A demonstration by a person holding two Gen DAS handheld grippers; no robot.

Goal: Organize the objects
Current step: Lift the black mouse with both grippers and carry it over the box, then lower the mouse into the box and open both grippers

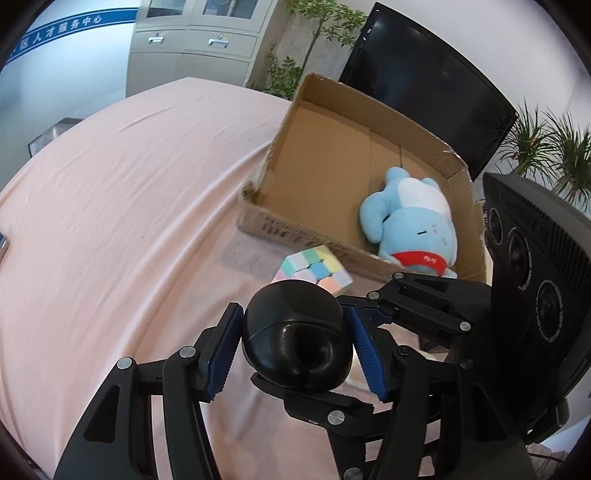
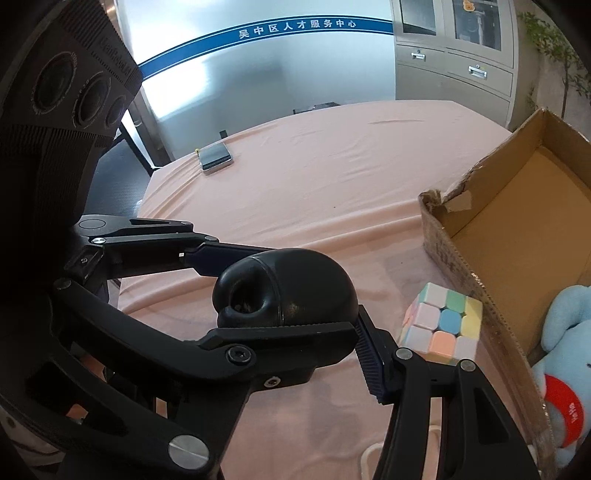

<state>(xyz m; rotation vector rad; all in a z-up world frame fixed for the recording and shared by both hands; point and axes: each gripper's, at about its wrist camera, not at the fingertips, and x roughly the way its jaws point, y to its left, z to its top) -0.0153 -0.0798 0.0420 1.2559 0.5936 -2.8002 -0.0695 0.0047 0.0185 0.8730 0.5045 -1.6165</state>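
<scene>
- An office or public service centre: a frosted glass partition [image 2: 229,85] carries a blue band with white Chinese lettering [image 2: 295,27].
- Grey metal filing cabinets with glazed upper doors [image 2: 454,55] line the back wall.
- A large black flat screen [image 1: 432,85] stands among leafy green potted plants [image 1: 554,151].
- A pale pink cloth covers the wide table [image 1: 129,177].
</scene>
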